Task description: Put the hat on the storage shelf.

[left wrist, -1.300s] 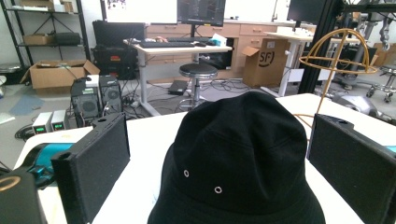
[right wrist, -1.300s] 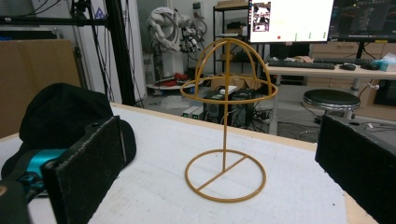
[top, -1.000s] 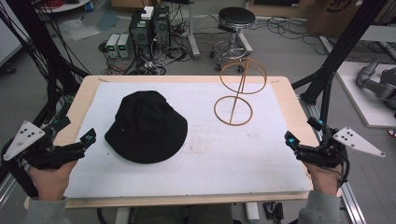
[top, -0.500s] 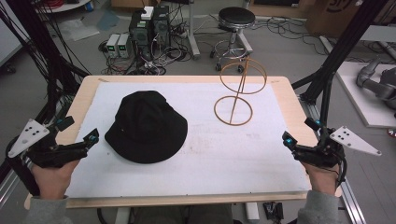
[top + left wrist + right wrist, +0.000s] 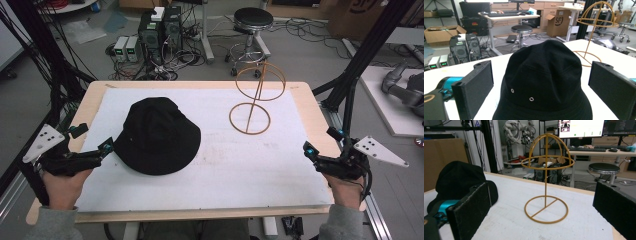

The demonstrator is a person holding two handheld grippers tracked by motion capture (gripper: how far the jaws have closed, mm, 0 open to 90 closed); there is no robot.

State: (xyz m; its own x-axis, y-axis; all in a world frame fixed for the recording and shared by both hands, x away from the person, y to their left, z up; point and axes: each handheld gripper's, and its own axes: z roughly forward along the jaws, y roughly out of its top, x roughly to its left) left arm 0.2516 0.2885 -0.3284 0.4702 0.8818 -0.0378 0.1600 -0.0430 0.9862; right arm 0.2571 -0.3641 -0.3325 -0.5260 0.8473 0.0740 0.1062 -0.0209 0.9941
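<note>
A black bucket hat (image 5: pixel 157 135) lies crown up on the left half of the white mat (image 5: pixel 220 175). Just left of its brim, my left gripper (image 5: pixel 93 138) stands open and points at the hat. In the left gripper view the hat (image 5: pixel 544 82) sits between the wide-apart jaws of that gripper (image 5: pixel 541 66), which do not touch it. A gold wire hat stand (image 5: pixel 255 100) stands upright at the back right of the mat. My right gripper (image 5: pixel 321 141) is open at the mat's right edge. It faces the stand (image 5: pixel 545 177), with the hat (image 5: pixel 459 177) off to its left.
The mat covers a wooden table (image 5: pixel 312 107). Black frame posts (image 5: pixel 357 70) rise beside the table on both sides. Behind the far edge, on the floor, are a stool (image 5: pixel 252 20), computer cases (image 5: pixel 160 27) and cables.
My left gripper has edged right, closer to the hat's brim. The right gripper has barely shifted. Hat and stand have not moved.
</note>
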